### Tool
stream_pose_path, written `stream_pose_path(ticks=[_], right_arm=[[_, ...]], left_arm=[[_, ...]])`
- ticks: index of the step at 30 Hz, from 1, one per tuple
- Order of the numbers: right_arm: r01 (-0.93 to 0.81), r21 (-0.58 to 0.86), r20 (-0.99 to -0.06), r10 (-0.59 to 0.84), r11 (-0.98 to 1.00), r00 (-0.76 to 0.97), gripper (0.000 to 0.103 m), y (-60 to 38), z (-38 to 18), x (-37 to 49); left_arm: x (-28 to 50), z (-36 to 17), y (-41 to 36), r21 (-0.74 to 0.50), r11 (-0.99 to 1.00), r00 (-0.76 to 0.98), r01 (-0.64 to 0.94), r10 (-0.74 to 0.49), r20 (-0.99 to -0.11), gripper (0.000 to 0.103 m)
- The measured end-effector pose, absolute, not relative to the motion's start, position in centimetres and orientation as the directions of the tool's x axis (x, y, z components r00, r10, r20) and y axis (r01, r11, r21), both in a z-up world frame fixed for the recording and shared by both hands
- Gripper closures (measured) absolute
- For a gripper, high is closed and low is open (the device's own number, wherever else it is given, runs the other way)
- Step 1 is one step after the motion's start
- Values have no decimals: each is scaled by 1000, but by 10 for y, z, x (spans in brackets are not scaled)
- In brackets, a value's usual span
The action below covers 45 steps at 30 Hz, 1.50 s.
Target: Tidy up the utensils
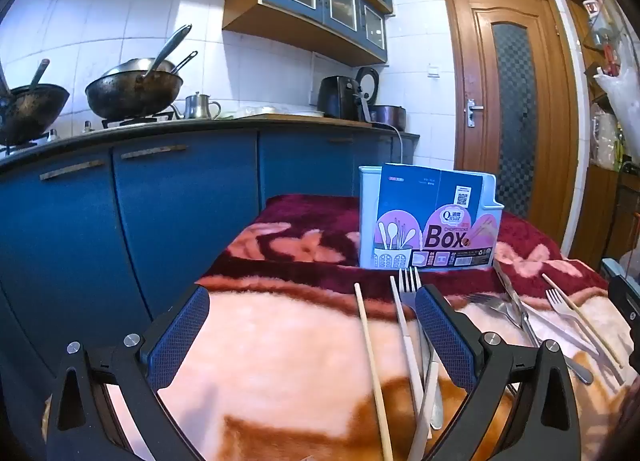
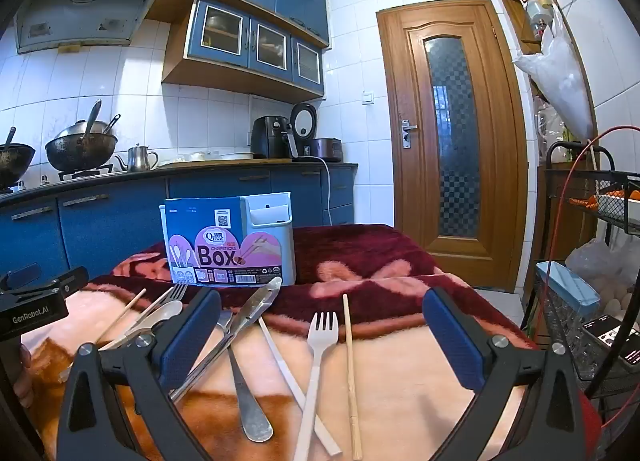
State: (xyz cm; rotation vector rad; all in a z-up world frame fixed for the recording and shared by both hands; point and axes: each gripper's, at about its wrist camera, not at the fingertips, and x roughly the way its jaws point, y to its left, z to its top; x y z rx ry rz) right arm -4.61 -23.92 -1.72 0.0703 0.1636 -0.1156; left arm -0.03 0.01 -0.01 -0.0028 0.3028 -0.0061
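Hovering low over a worktop draped in a fuzzy pink, cream and maroon blanket, with both grippers spread wide and nothing between the pads. Left gripper standing apart above the blanket, its right blue pad lying just in front of a white plastic fork, with a pale wooden chopstick and a slim white stick running lengthwise inside the gap, neither being pressed. Right gripper likewise gaping, framing a second white plastic fork, a light wooden chopstick, a flat white chopstick crossing under that fork, and a steel fork with a rounded handle beside a long steel knife slanting toward the left pad. Lying farther left in the right wrist view, partly behind that pad, a white plastic spoon, a metal fork and another thin wooden stick. Standing upright at the far side of the blanket, just beyond the scattered cutlery, a pale blue plastic utensil holder wrapped in a blue and pink printed cardboard sleeve reading "Box". Showing behind, blue kitchen cabinets, two dark woks on a stove, and a brown wooden door.
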Motion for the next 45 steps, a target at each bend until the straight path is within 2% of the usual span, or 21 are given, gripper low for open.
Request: stream_pose_path(ticks=[45], right_arm=[[120, 61, -165, -109, 991, 980, 0, -239, -18, -46]], left_arm=[[0, 0, 0, -7, 1000, 953, 4, -6, -302, 1]])
